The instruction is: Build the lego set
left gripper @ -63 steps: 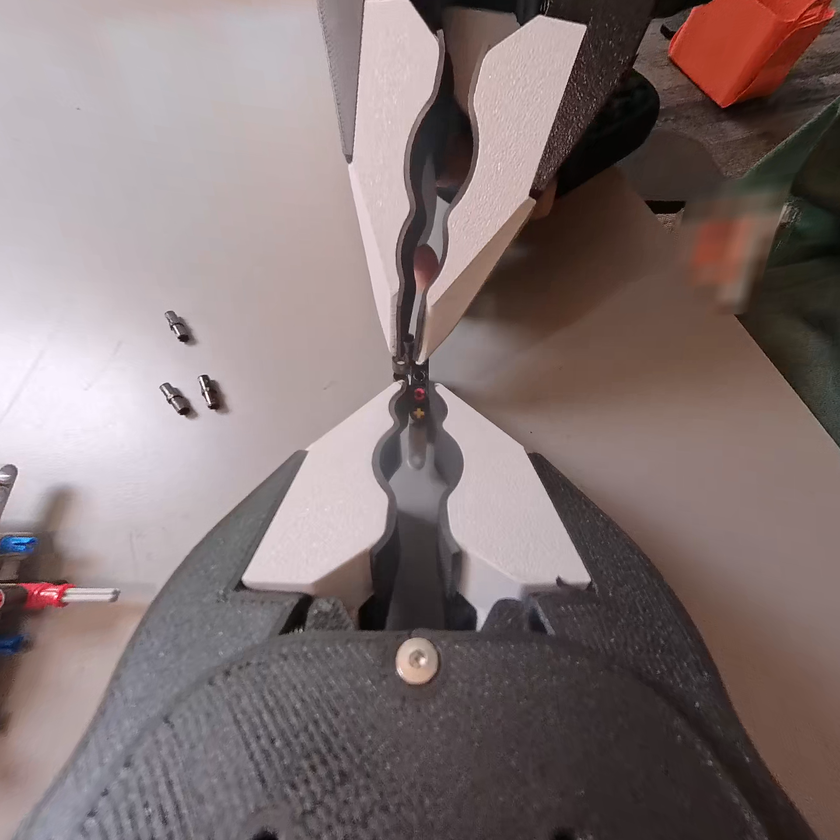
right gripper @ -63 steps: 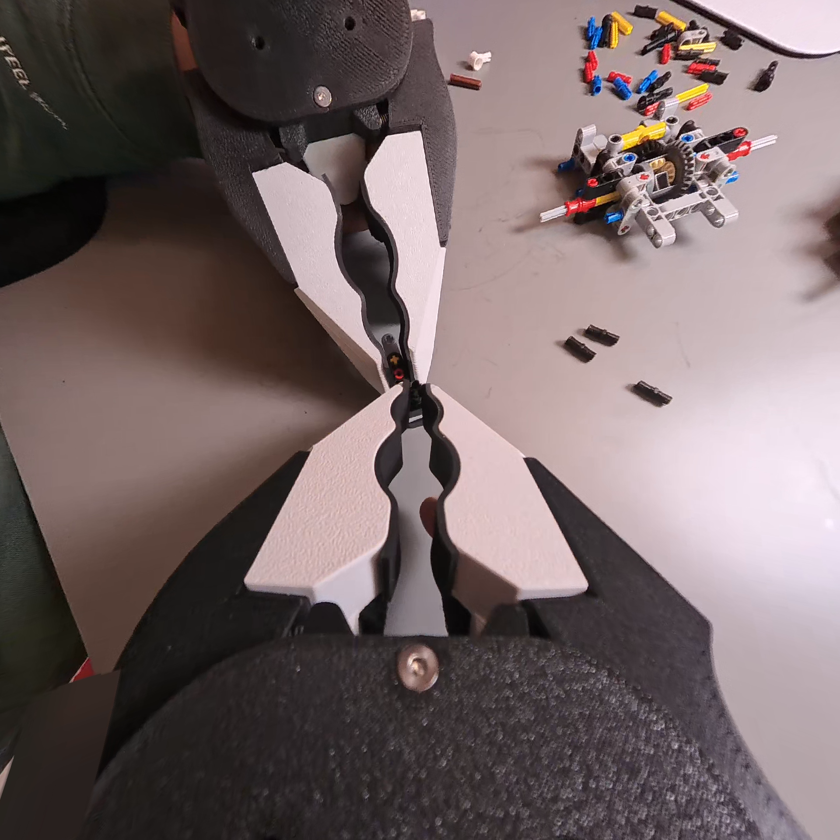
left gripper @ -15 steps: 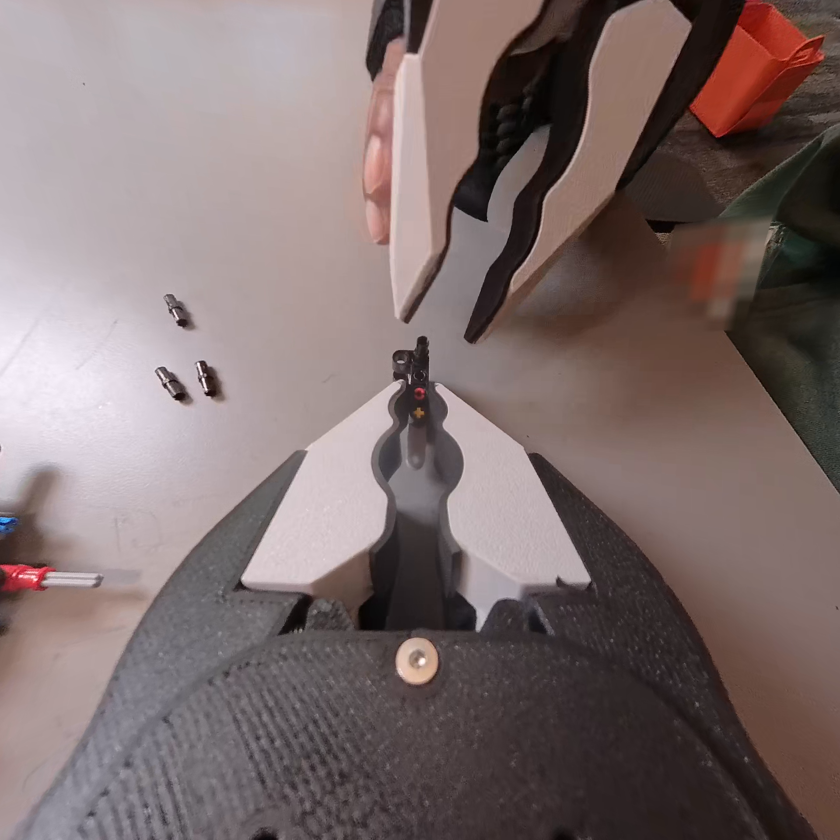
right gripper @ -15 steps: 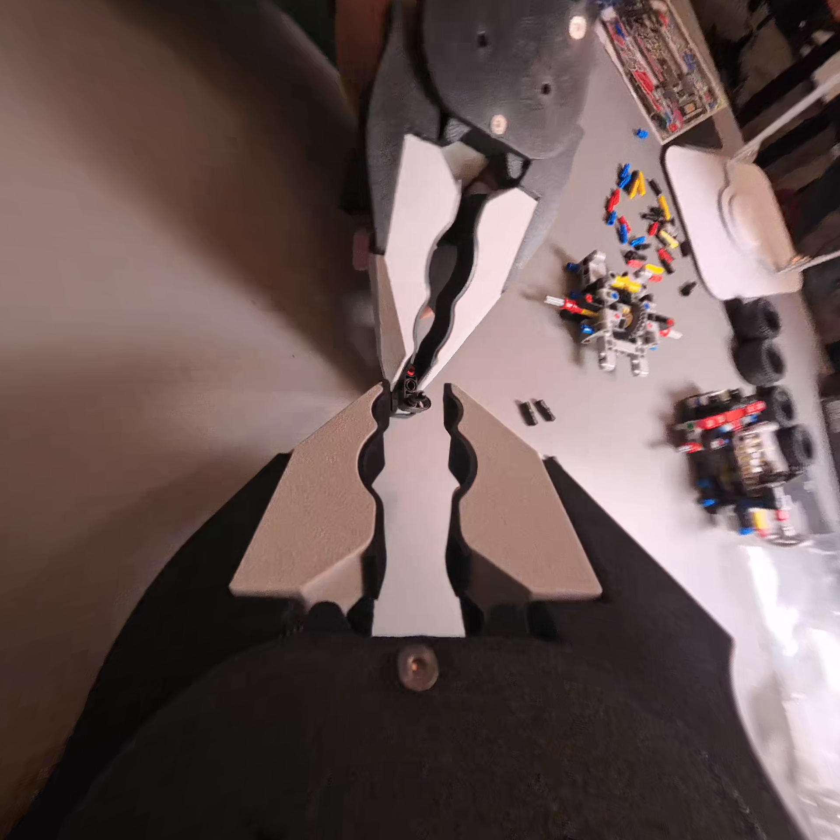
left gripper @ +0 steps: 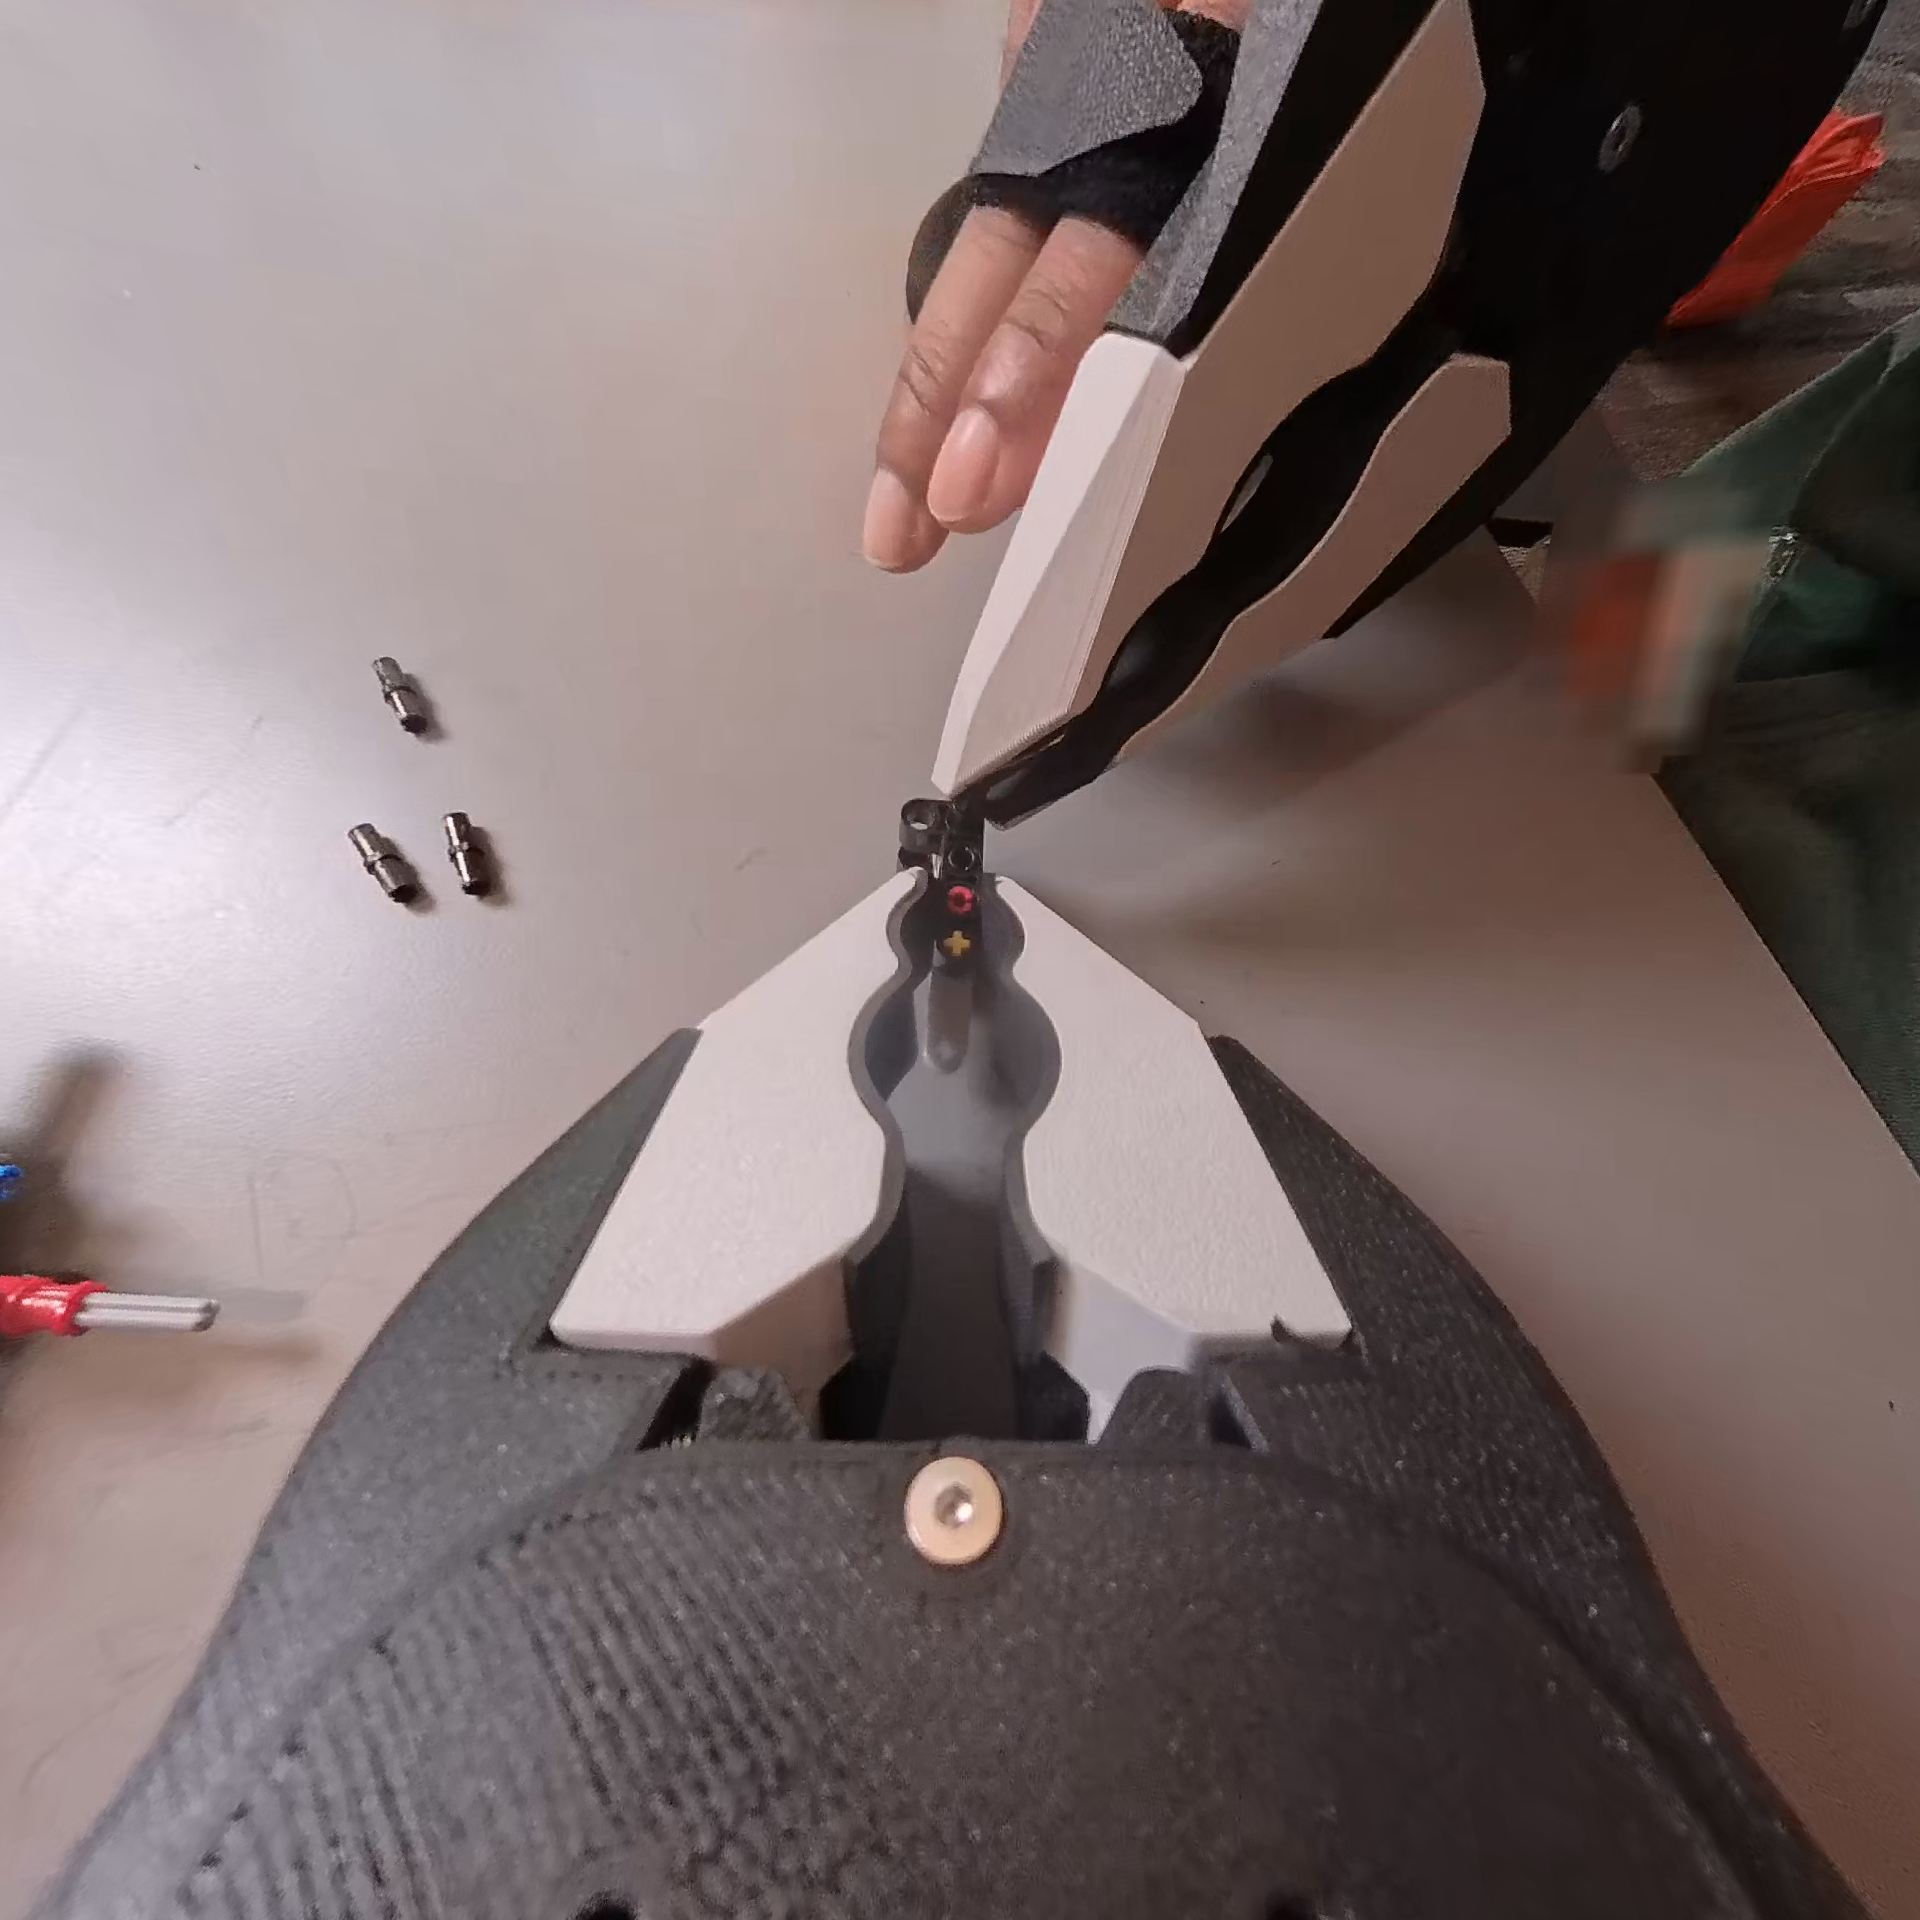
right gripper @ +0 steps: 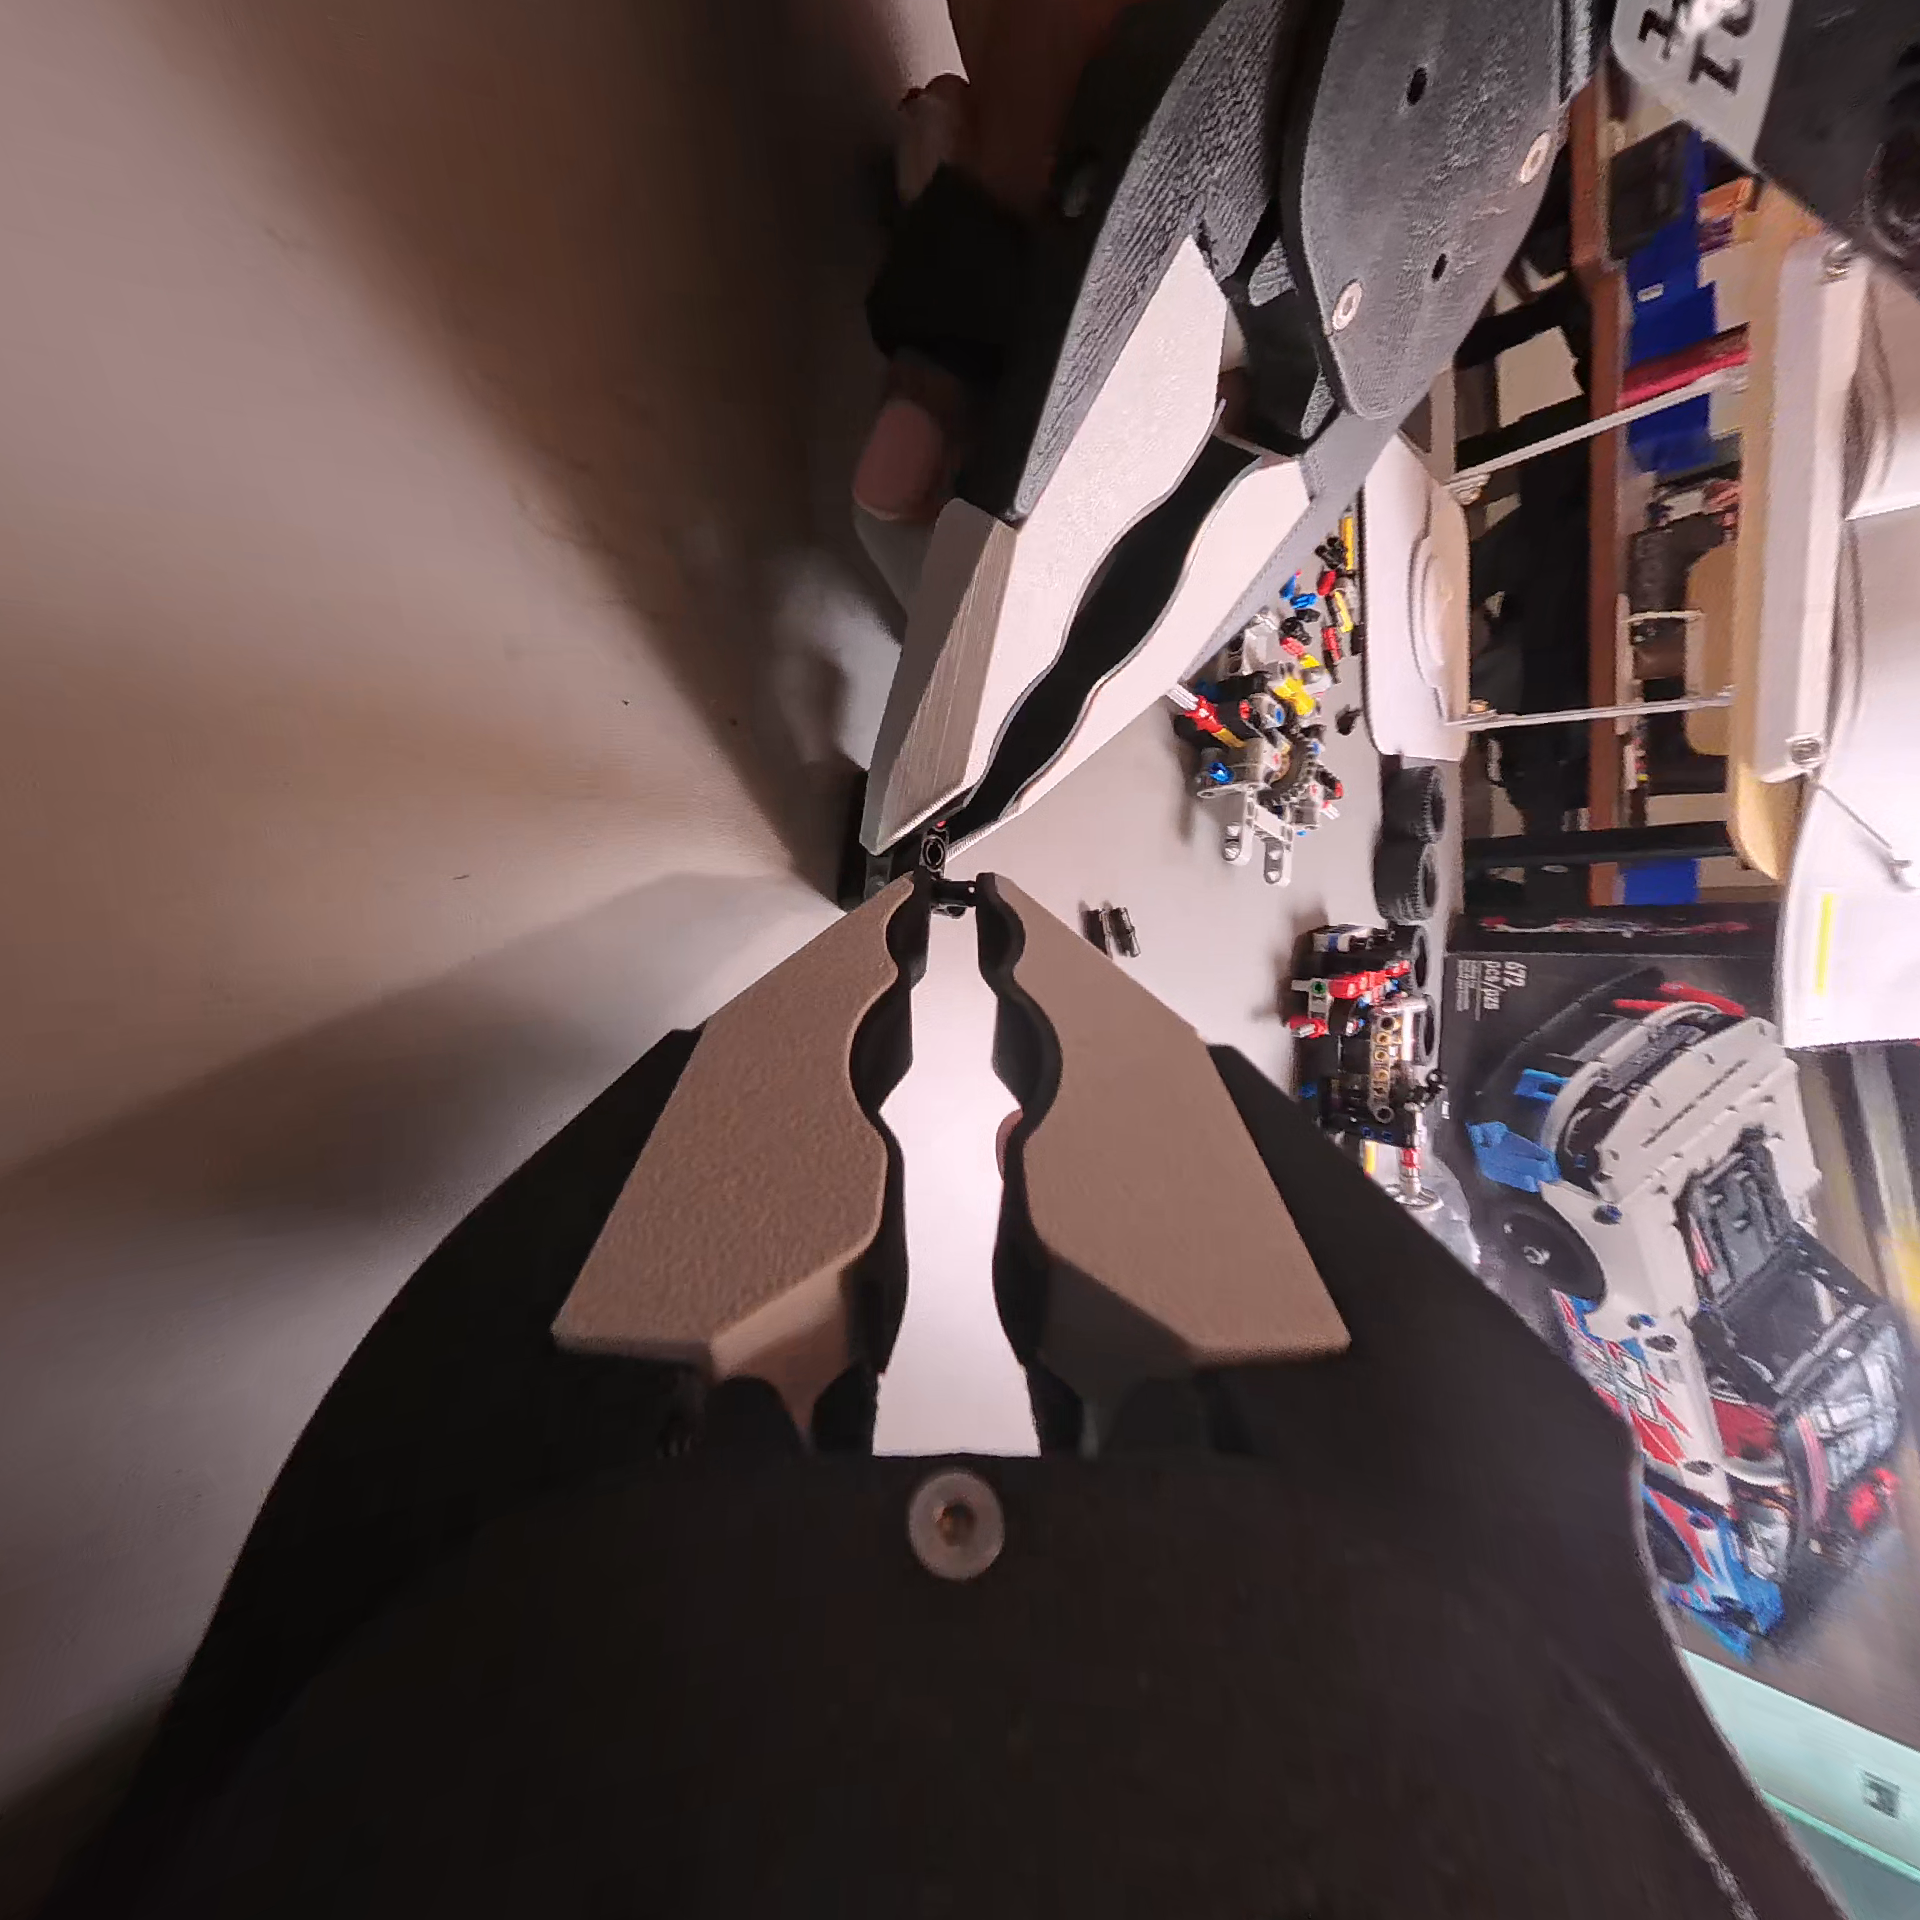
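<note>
While both grippers meet tip to tip over the grey table (left gripper: 520, 312), the biggest thing in the right wrist view is a toy-car box (right gripper: 1714, 1299) at right, with a half-built black model (right gripper: 1361, 1029) just left of it, black tyres (right gripper: 1408, 831) above that, and a grey gear assembly (right gripper: 1262, 748) with loose coloured pins (right gripper: 1314, 592) at upper centre-right. An orange bag (left gripper: 1787, 229) sits in the upper right of the left wrist view.

The left gripper (left gripper: 956, 894), bottom centre of its own view, is clamped on a slim black beam (left gripper: 956, 925) with a red and a yellow pin end; the beam's tip sticks out past the fingertips.

The right gripper (right gripper: 948, 896) is nearly together, its pads pinching a small black pin (right gripper: 951, 902) stuck crosswise at the beam's tip (right gripper: 930, 854). In the left wrist view it comes in from the upper right, with a hand (left gripper: 966, 364) beside it.

Three dark pins (left gripper: 416, 821) lie at mid left, well apart from the grippers; a red-capped axle (left gripper: 104, 1314) lies at the left edge.
</note>
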Motion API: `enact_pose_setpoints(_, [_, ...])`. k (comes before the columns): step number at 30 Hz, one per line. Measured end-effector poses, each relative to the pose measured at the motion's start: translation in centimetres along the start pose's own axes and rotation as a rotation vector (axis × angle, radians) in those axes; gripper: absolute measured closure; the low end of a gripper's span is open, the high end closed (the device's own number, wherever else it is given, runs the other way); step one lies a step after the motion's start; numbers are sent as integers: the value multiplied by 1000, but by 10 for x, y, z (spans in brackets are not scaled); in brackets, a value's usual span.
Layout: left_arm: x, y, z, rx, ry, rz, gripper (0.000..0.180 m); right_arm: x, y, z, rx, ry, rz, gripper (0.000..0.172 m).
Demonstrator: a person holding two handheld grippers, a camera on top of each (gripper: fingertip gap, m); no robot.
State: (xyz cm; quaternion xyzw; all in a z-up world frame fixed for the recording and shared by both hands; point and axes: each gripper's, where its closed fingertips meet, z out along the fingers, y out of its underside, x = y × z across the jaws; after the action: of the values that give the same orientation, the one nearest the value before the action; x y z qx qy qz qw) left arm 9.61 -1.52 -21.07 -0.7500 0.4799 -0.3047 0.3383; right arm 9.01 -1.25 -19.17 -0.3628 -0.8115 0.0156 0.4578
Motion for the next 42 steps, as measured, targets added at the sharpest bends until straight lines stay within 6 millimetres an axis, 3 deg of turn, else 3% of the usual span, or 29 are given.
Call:
enact_pose_setpoints(12, [0, 0, 0, 4, -6, -14, 174, -6, 4, 4, -29, 22, 5, 153])
enact_pose_setpoints(15, [-1, 0, 0, 5, -15, -6, 174, -1, -1, -1, 39, -61, 190, 150])
enact_pose_setpoints(17, [-1, -1, 0, 6, -21, -4, 174, 27, 1, -8, 109, -102, 419, 152])
enact_pose_setpoints(20, [-1, -1, 0, 7, -27, -2, 174, 61, 39, -2, 50, -168, 576, 154])
enact_pose_setpoints(23, [-1, -1, 0, 5, -33, 3, 174, 61, 75, 20, -28, -305, 597, 153])
enact_pose_setpoints(30, [-2, 2, -1, -6, -52, 10, 174, 53, 95, 55, -46, -534, 573, 148])
enact_pose_setpoints(32, [-3, 2, -2, -3, -52, 0, 174, 53, 93, 59, -35, -576, 577, 152])
enact_pose_setpoints(34, [-3, 2, -2, 4, -50, -5, 173, 52, 93, 61, -40, -600, 578, 167])
enact_pose_setpoints(38, [-2, -2, -9, 44, -30, -33, 161, 48, 87, 54, -31, -633, 558, 168])
enact_pose_setpoints(42, [-15, -25, -31, 226, -37, -152, 161, 54, 44, 26, 115, -531, 456, 168])
